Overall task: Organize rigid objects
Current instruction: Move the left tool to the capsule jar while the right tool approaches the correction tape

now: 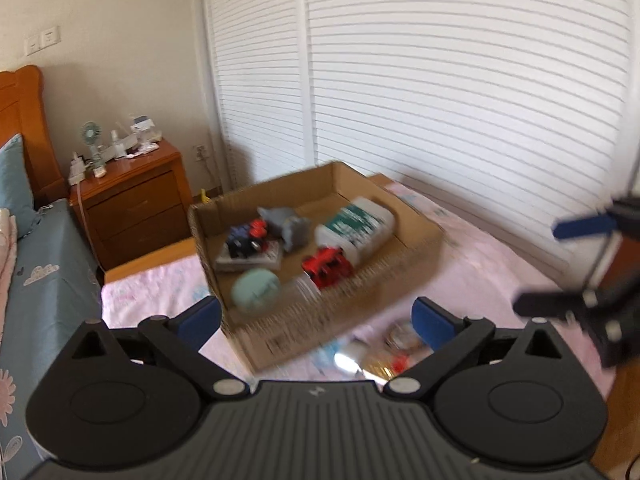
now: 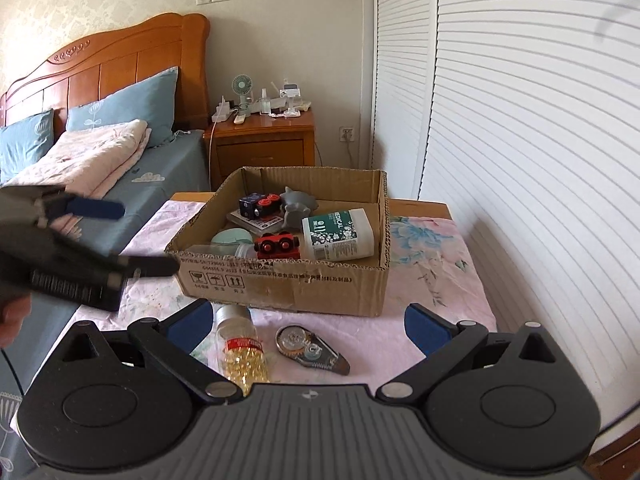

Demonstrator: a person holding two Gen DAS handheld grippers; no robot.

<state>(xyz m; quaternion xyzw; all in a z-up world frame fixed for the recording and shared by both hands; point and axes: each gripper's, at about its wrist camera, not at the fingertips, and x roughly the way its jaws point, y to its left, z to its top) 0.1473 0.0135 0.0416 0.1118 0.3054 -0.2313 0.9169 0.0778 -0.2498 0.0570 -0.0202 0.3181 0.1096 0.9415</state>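
Observation:
An open cardboard box stands on a table with a pink cloth; it also shows, blurred, in the left wrist view. Inside lie a white bottle, a red toy car, a dark toy car, a grey toy and a mint round case. In front of the box lie a clear pill bottle and a correction tape dispenser. My right gripper is open above these two. My left gripper is open and empty, near the box's front wall.
A bed with blue pillows lies to the left. A wooden nightstand with a small fan stands behind the table. White slatted closet doors run along the right. The pink cloth is bare right of the box.

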